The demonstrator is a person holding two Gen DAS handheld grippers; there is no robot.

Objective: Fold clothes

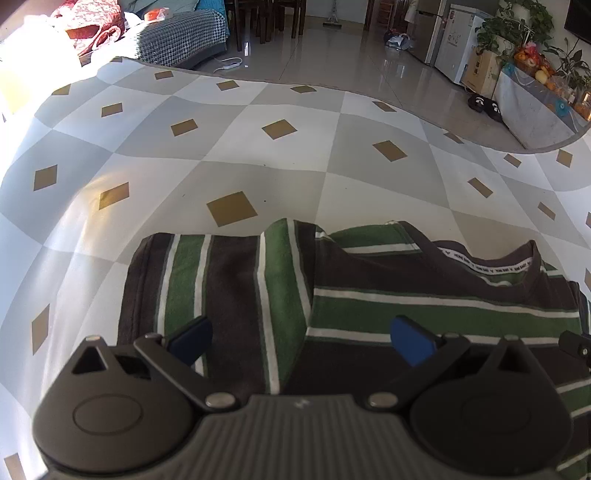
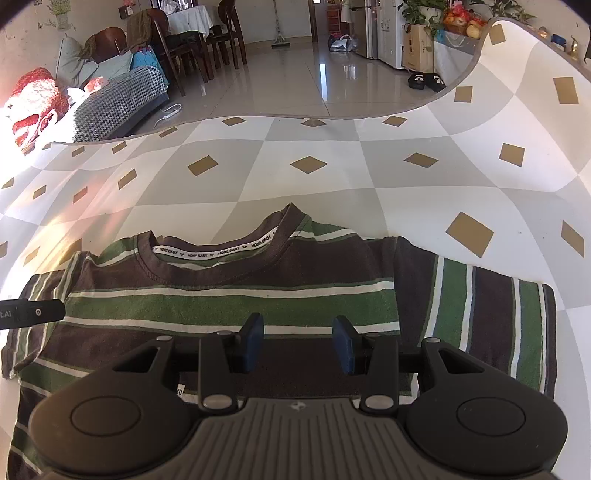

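Covering the table, a checkered cloth (image 2: 310, 192) bears a striped shirt (image 2: 229, 295).

The striped shirt (image 2: 229, 295) runs out under the right gripper (image 2: 299, 339), its hem cut off at the picture's bottom edge. Its left sleeve (image 1: 207, 288) is cropped likewise. The collar tape's lettering (image 2: 218, 251) is barely legible.

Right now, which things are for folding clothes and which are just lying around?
For the job:
striped T-shirt
left tongs, open
right tongs, open
checked table cover under the shirt

Just lying about:
black slippers
red blanket
fruit
white cable
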